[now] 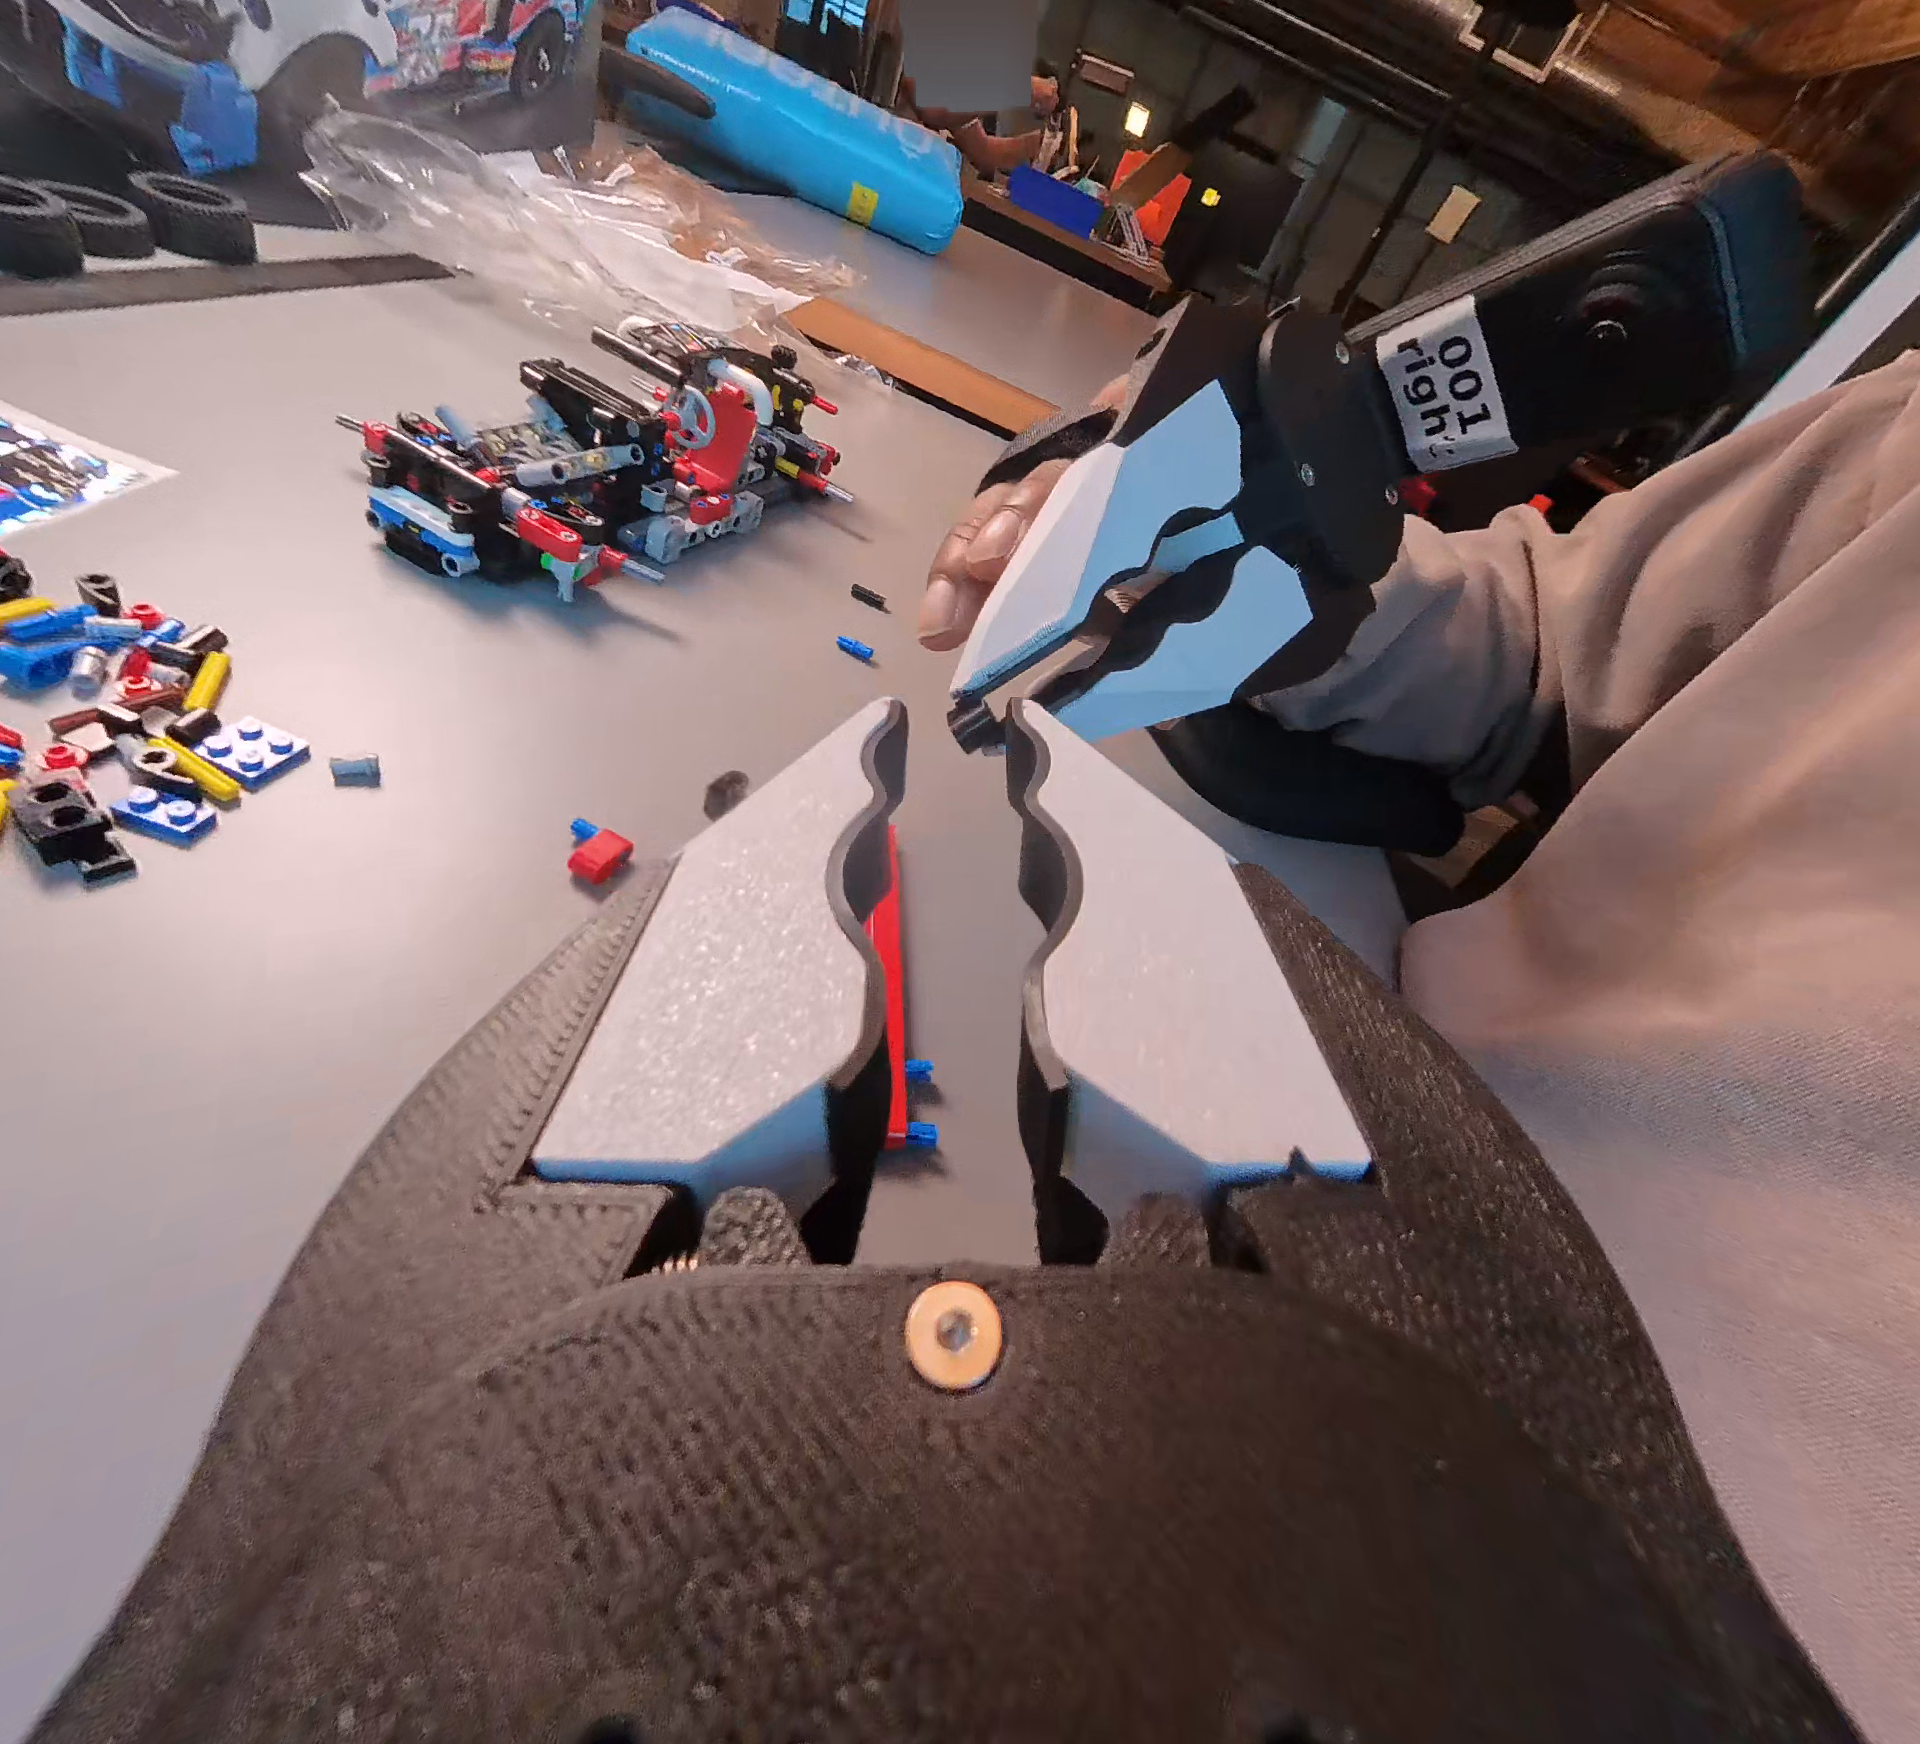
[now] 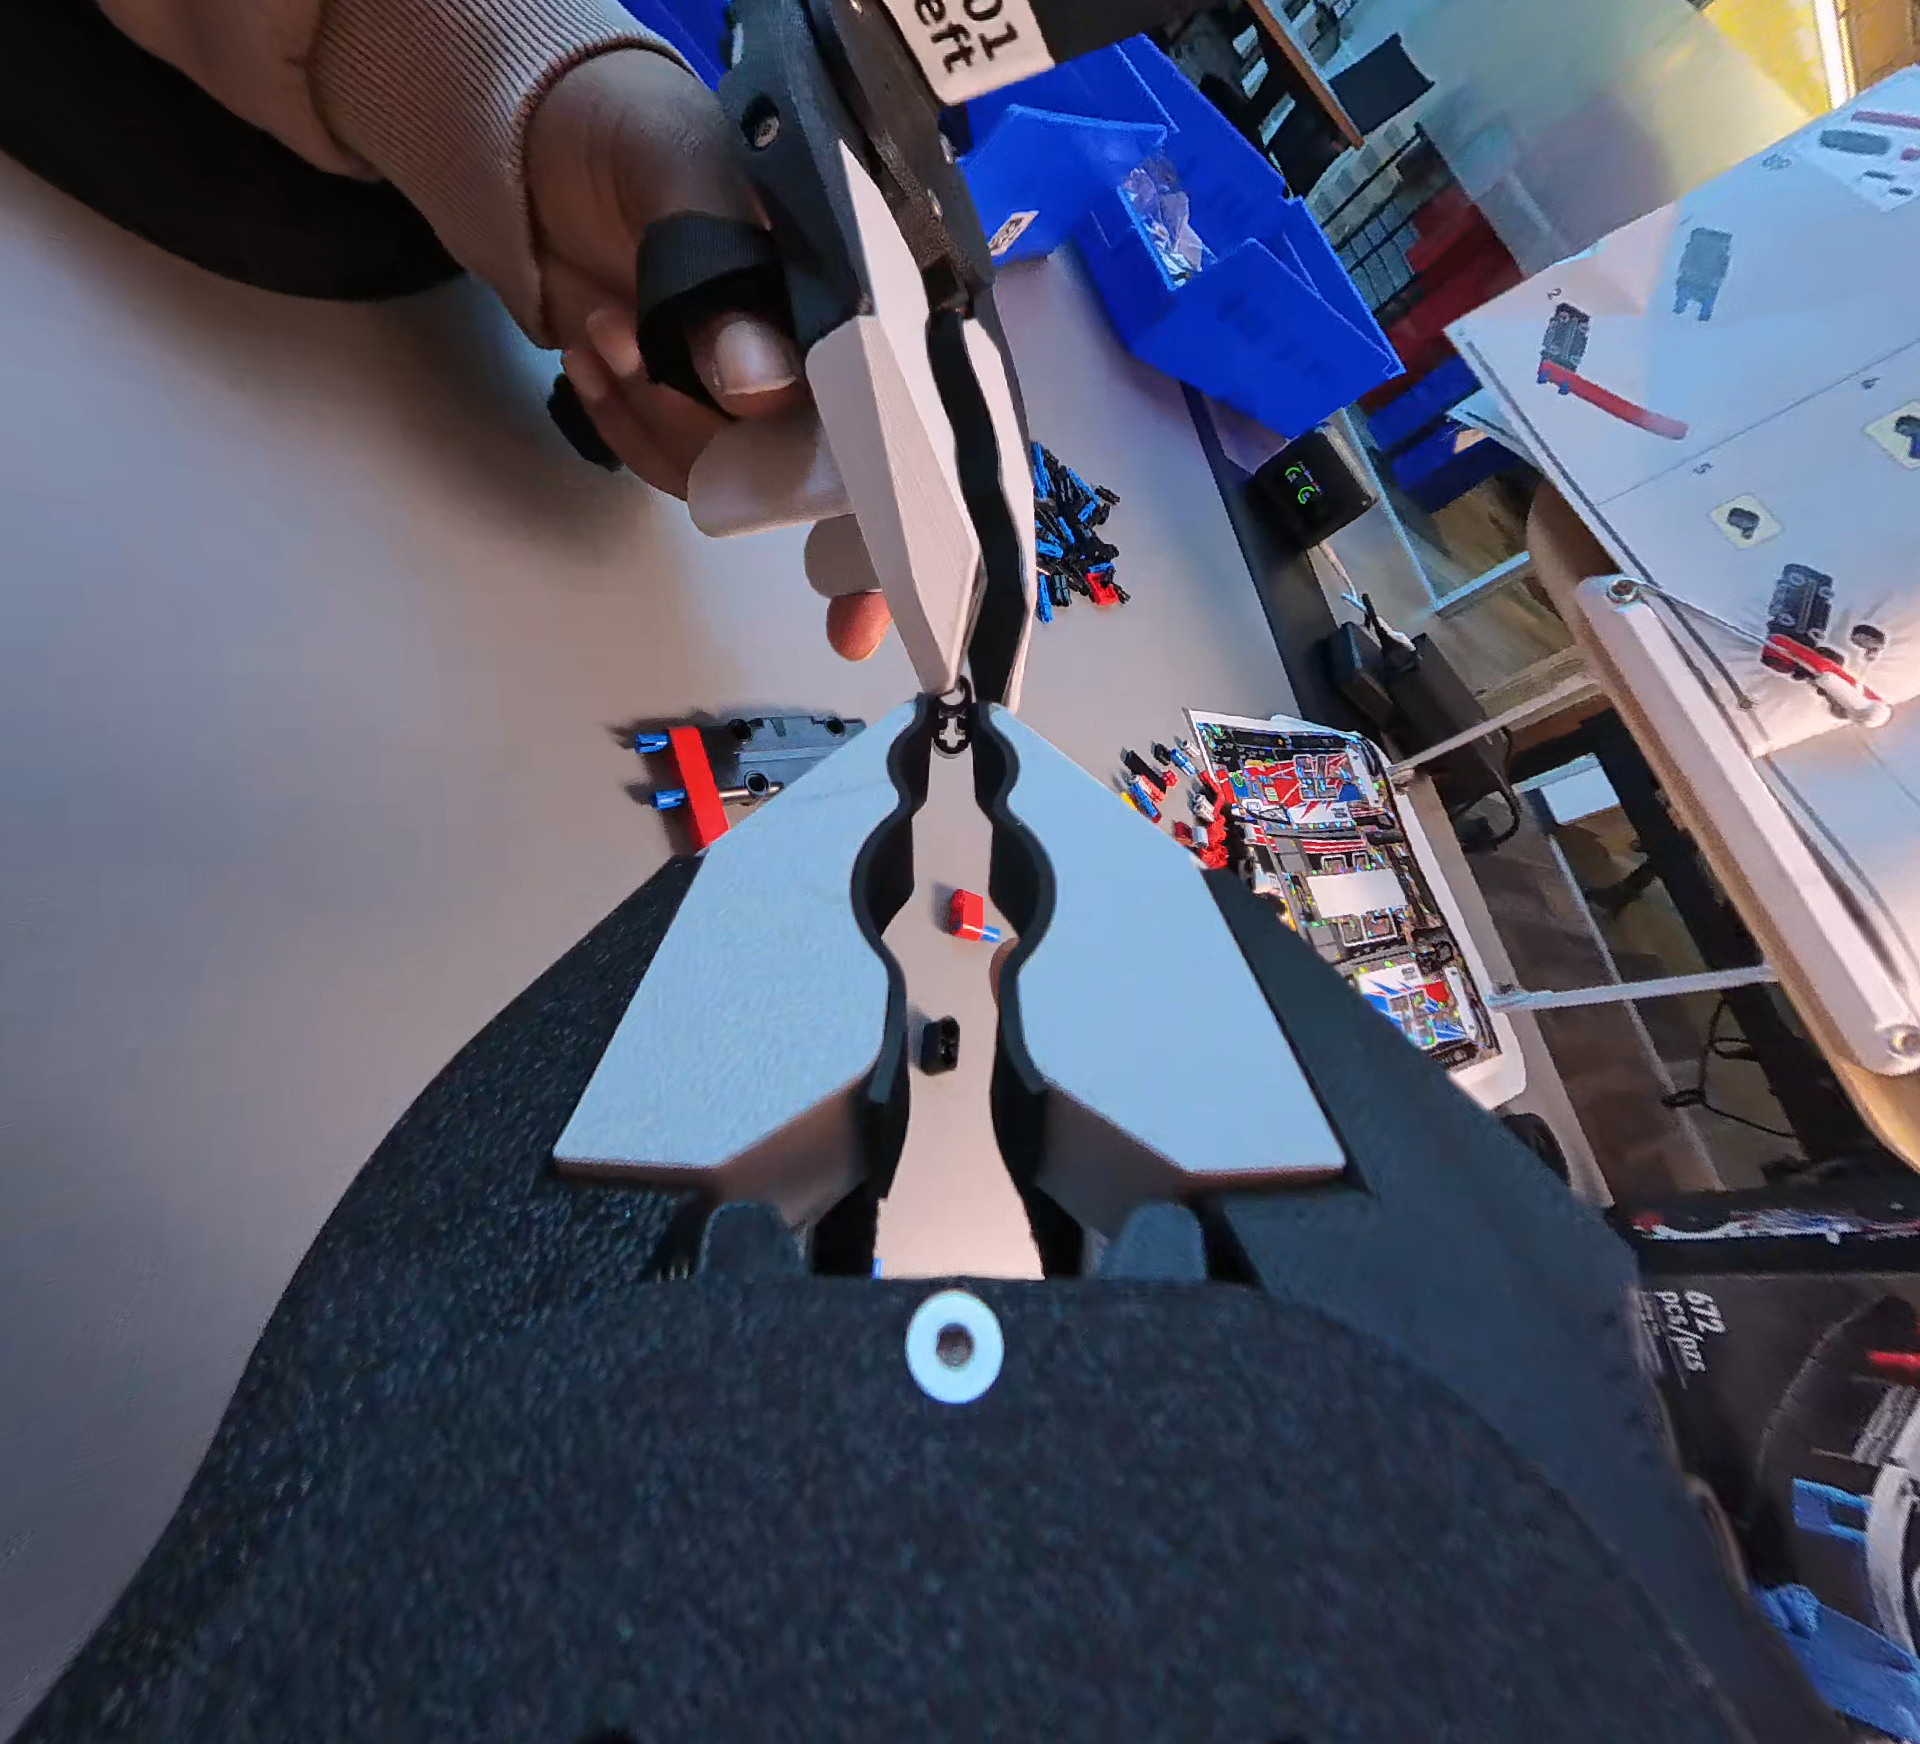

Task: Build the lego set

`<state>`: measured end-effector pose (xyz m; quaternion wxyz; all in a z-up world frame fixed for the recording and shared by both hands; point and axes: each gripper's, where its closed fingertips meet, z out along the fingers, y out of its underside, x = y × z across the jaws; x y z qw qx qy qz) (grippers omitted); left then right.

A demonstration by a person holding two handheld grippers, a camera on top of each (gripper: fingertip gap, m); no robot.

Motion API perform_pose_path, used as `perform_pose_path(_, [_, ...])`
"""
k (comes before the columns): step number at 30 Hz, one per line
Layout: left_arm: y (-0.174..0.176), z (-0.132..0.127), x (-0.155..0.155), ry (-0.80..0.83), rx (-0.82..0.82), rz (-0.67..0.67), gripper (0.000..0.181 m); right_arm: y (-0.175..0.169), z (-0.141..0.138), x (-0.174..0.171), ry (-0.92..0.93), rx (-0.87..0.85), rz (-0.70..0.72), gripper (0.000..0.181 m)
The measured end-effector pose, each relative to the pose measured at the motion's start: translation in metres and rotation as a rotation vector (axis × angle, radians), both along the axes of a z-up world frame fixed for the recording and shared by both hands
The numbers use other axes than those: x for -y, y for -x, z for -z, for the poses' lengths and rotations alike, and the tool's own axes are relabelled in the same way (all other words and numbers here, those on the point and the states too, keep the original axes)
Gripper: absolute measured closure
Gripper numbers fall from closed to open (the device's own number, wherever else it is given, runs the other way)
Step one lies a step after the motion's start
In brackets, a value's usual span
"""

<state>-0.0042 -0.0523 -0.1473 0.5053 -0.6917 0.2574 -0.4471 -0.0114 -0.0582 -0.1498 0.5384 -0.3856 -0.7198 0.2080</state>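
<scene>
**Small black connector held between two grippers**

The right gripper (image 2: 951, 726) pinches a small black connector (image 2: 950, 730) at its very tips. The left gripper (image 1: 954, 715) has its jaws spread, tips just beside the connector, which sits right at the gap's mouth; its long axis cannot be told. The right gripper is plainly nearer, already holding it. Below the left jaws lies one red beam (image 1: 886, 988) with two blue pins. Farther ahead on the bench (image 1: 499, 655) stands one half-built car chassis (image 1: 603, 468); three tyres (image 1: 114, 214) lie beyond it.
</scene>
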Motion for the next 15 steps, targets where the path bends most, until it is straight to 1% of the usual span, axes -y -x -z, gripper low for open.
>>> perform_pose_path(3, [-0.0016,0.0017,0.0016,0.024,0.009,0.02,0.172,0.0007,0.0021,-0.0014,-0.07,0.003,0.015,0.177])
perform_pose_path(11, [-0.0027,0.0069,0.0021,0.114,0.05,0.048,0.168,-0.0001,0.0017,-0.0031,-0.209,0.003,0.032,0.177])
perform_pose_path(15, [-0.0042,0.0036,0.0049,0.127,0.08,0.072,0.173,-0.0007,-0.0011,-0.0021,-0.224,-0.016,0.033,0.176])
